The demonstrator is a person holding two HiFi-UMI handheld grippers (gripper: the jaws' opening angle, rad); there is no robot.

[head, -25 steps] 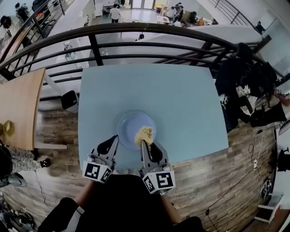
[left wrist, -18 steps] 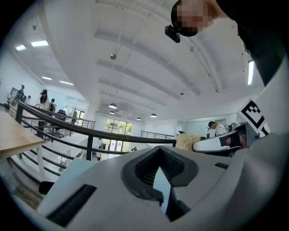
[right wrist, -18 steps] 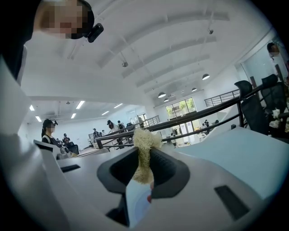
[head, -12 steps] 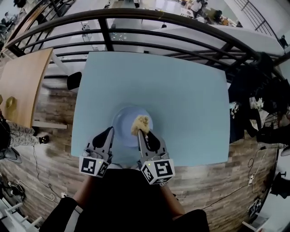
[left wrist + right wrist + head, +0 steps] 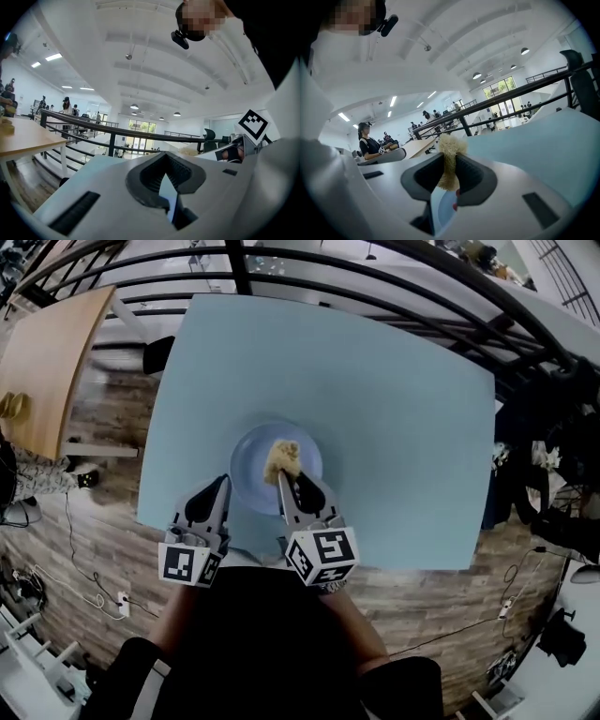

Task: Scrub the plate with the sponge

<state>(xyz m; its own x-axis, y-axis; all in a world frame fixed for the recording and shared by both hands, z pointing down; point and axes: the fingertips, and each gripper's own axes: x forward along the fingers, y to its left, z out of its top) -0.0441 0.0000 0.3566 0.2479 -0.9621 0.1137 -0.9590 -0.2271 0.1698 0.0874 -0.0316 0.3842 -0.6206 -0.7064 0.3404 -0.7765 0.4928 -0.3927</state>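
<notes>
A pale blue plate [image 5: 253,448] lies on the light blue table [image 5: 394,399], near its front edge. A yellow, shaggy sponge [image 5: 281,459] rests on the middle of the plate. My right gripper [image 5: 284,480] is shut on it, and the sponge [image 5: 449,146] sticks up between the dark pads of my right gripper [image 5: 449,161]. My left gripper [image 5: 225,481] reaches the plate's near-left rim. In the left gripper view my left gripper [image 5: 165,159] has its jaws together with a thin pale blue edge [image 5: 168,197] between them, apparently the plate's rim.
A black railing [image 5: 375,261] runs behind the table's far edge. A wooden table [image 5: 47,362] stands to the left, and dark bags and clutter [image 5: 553,446] lie to the right. Cables [image 5: 84,592] trail over the plank floor. A seated person [image 5: 370,143] shows far off.
The sponge has slid from the right part of the plate toward its middle, with the right gripper. The left gripper stays at the plate's rim. The head camera has tipped further down.
</notes>
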